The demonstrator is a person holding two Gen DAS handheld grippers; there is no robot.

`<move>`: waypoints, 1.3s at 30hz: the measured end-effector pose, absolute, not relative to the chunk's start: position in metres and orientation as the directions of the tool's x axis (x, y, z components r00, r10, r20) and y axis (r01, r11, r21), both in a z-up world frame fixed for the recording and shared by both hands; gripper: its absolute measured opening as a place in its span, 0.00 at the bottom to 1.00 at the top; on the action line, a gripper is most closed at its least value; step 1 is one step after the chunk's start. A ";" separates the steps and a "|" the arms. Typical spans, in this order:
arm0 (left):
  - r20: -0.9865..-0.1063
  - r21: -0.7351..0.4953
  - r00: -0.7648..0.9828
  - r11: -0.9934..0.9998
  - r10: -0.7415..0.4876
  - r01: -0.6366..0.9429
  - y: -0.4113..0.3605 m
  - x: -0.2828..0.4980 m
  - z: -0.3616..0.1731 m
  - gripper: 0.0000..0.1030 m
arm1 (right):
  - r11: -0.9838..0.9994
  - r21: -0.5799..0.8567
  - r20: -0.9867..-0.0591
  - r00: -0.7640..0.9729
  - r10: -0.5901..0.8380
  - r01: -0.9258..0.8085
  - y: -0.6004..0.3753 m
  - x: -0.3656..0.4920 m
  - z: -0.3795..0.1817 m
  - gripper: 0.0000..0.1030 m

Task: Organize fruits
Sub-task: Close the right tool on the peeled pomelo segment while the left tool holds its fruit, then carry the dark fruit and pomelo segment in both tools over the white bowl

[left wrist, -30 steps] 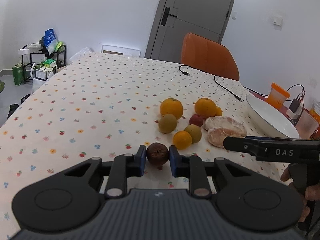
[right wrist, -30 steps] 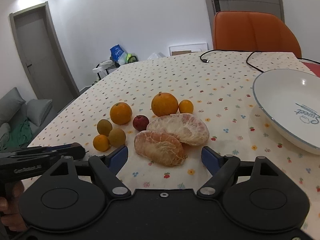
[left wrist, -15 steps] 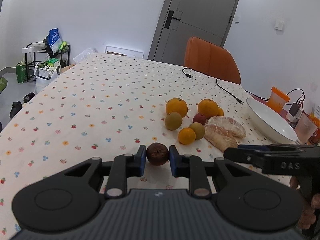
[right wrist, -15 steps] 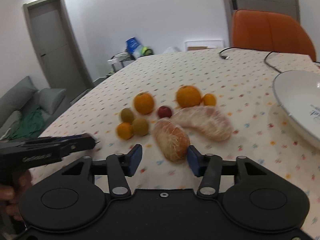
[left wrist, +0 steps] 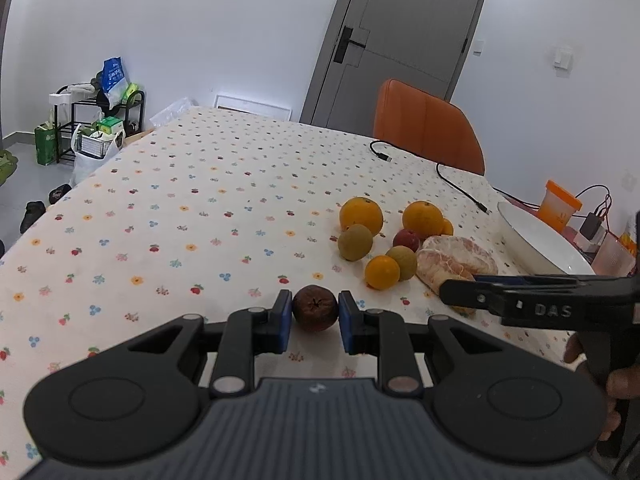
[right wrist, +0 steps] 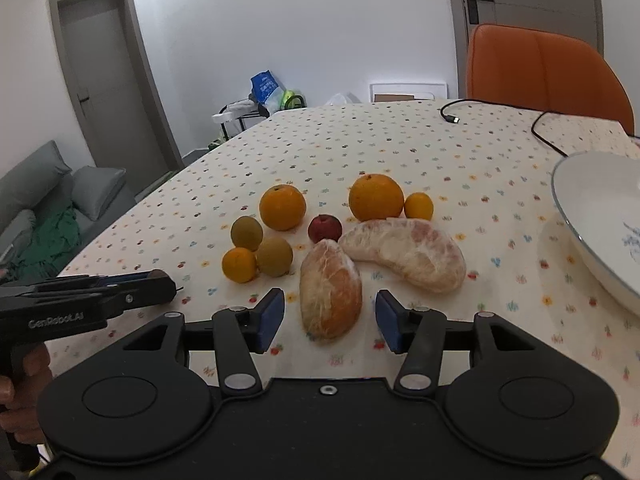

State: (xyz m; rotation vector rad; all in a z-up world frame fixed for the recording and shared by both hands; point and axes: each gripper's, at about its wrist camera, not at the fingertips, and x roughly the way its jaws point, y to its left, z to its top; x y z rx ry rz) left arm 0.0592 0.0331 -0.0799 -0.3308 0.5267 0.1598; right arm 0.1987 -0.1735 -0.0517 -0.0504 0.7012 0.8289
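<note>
Left tongs (left wrist: 314,316) clamped tight on small dark brown fruit (left wrist: 314,307), held above desk (left wrist: 180,216), on near side of fruit pile. Right tongs (right wrist: 330,320) partly open, jaws opening; nearer peeled pomelo piece (right wrist: 330,290) lies between blue pads (right wrist: 271,314), pads not touching it. Second pomelo piece (right wrist: 408,254) just beyond, to right. Two big oranges (right wrist: 282,207), red apple (right wrist: 325,229), two small oranges, two green-brown fruits clustered behind pomelo. White plate (right wrist: 592,216) at right of pile, well apart.
</note>
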 end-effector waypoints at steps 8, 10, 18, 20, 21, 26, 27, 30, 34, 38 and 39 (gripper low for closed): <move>-0.511 -0.278 0.858 0.932 0.059 -0.230 0.035 0.057 -0.080 0.23 | 0.686 0.111 -0.590 0.507 0.628 -0.719 -0.150 0.192 -0.054 0.46; -0.511 -0.277 0.858 0.933 0.061 -0.231 0.035 0.057 -0.080 0.23 | 0.700 0.073 -0.591 0.535 0.604 -0.710 -0.150 0.190 -0.054 0.35; -0.505 -0.257 0.860 0.938 0.074 -0.232 0.030 0.056 -0.073 0.23 | 0.689 0.140 -0.587 0.501 0.637 -0.711 -0.163 0.189 -0.050 0.33; -0.500 -0.249 0.863 0.941 0.077 -0.229 0.028 0.056 -0.069 0.23 | 0.688 0.161 -0.579 0.496 0.647 -0.708 -0.169 0.187 -0.049 0.33; -0.498 -0.245 0.864 0.943 0.078 -0.226 0.026 0.057 -0.067 0.23 | 0.688 0.166 -0.574 0.498 0.649 -0.706 -0.171 0.186 -0.048 0.33; -0.483 -0.225 0.873 0.953 0.070 -0.202 0.014 0.063 -0.058 0.22 | 0.695 0.187 -0.544 0.517 0.662 -0.694 -0.189 0.185 -0.040 0.33; -0.481 -0.223 0.874 0.955 0.067 -0.195 0.011 0.064 -0.056 0.22 | 0.698 0.191 -0.538 0.522 0.662 -0.690 -0.193 0.185 -0.038 0.32; -0.471 -0.216 0.881 0.961 0.053 -0.173 0.002 0.067 -0.051 0.23 | 0.703 0.201 -0.516 0.537 0.668 -0.682 -0.205 0.185 -0.033 0.33; -0.465 -0.203 0.885 0.968 0.039 -0.149 -0.011 0.074 -0.046 0.23 | 0.712 0.206 -0.492 0.557 0.669 -0.672 -0.221 0.186 -0.027 0.33; -0.460 -0.195 0.888 0.974 0.016 -0.119 -0.023 0.081 -0.042 0.23 | 0.725 0.215 -0.470 0.581 0.664 -0.655 -0.239 0.187 -0.021 0.33; -0.459 -0.191 0.889 0.975 0.011 -0.111 -0.027 0.083 -0.041 0.23 | 0.728 0.217 -0.465 0.587 0.663 -0.650 -0.243 0.188 -0.021 0.33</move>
